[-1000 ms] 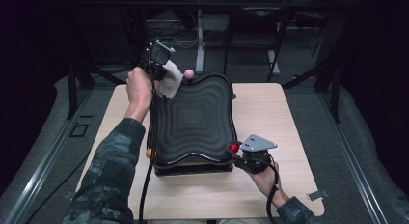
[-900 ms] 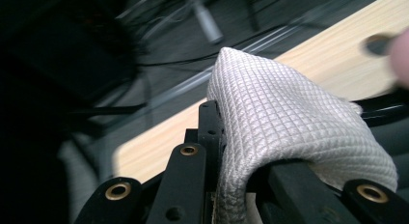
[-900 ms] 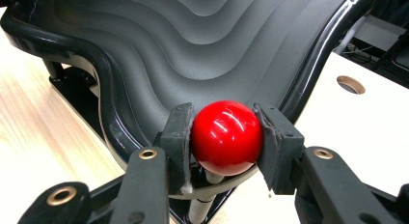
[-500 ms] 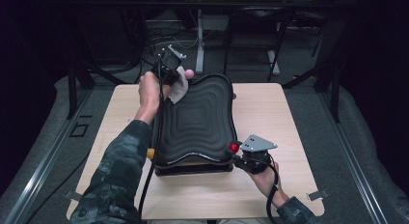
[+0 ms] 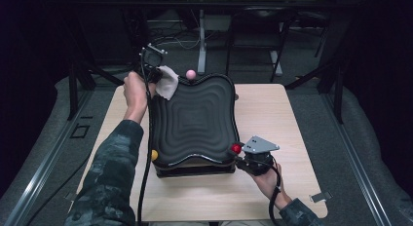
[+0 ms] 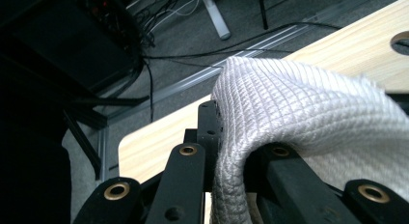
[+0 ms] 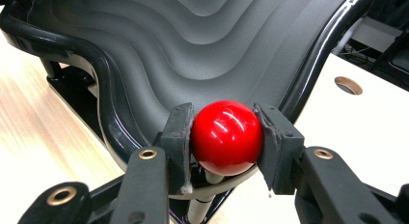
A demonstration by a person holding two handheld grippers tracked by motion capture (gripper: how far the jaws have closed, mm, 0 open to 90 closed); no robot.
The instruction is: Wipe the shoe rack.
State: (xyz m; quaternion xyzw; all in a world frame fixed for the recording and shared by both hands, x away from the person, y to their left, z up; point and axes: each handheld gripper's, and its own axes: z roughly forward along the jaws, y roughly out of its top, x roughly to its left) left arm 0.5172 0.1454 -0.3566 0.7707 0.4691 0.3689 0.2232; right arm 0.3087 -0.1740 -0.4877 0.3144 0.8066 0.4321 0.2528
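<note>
Right gripper (image 7: 225,137) is clamped on the red knob (image 7: 226,137) at the near corner, steadying the board (image 5: 195,121). Left gripper (image 6: 231,151) pinches the cloth (image 6: 308,118) over the far left corner. Wiping's underway I reckon; next, drag it across those ridges.

A pale wooden table top (image 5: 272,114) carries a small round hole (image 7: 348,85) near one edge. A little metal clip (image 5: 319,197) lies at its near right corner. Beyond the far edge, dark cables (image 6: 159,55) trail across grey carpet (image 5: 384,153), beside a white desk leg (image 5: 200,41).
</note>
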